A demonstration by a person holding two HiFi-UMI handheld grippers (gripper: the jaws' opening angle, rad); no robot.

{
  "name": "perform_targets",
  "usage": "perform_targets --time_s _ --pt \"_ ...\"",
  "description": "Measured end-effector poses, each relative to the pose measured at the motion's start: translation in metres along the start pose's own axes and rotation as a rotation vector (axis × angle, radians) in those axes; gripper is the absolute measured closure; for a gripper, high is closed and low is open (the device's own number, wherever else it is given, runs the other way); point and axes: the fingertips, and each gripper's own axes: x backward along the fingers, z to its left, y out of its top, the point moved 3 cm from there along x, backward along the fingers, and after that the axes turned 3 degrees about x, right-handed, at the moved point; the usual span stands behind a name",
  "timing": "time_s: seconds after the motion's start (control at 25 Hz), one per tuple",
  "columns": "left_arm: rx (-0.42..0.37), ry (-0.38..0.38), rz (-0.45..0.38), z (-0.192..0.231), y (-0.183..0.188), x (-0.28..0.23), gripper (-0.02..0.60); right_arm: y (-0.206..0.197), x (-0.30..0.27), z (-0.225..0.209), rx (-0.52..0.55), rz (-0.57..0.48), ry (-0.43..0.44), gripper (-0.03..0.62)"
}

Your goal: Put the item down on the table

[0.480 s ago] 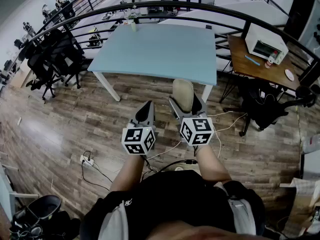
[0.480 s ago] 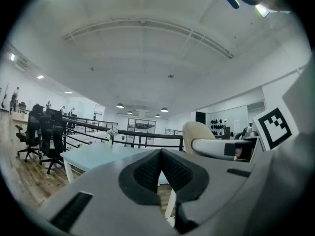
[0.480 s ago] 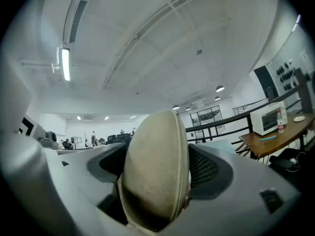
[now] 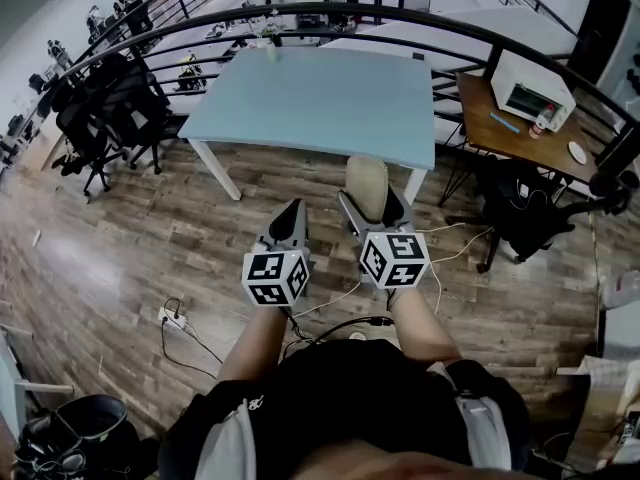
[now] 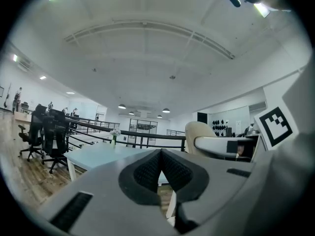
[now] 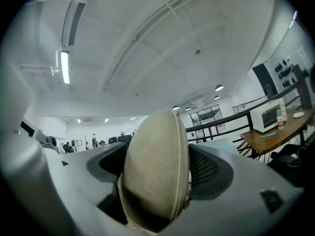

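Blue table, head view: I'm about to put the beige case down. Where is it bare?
Nearly all of the blue table is bare, from its near edge to the small vase at its far edge. The wooden desk at right is crowded.

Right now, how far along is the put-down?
Done: the grab. The right claw is clamped on the beige oval case. In hand: the carry; the case hangs over the wood floor, short of the light blue table. Left: reach the tabletop, set the case down, open the claw. The left claw is shut and empty.
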Motion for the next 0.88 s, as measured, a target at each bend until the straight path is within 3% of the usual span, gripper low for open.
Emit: perform_targets --time_s 0.88 --pt "0.012 -0.044 0.007 0.046 -0.003 0.04 0.568 -0.005 0.004 0.048 0.034 -0.015 -0.08 0.197"
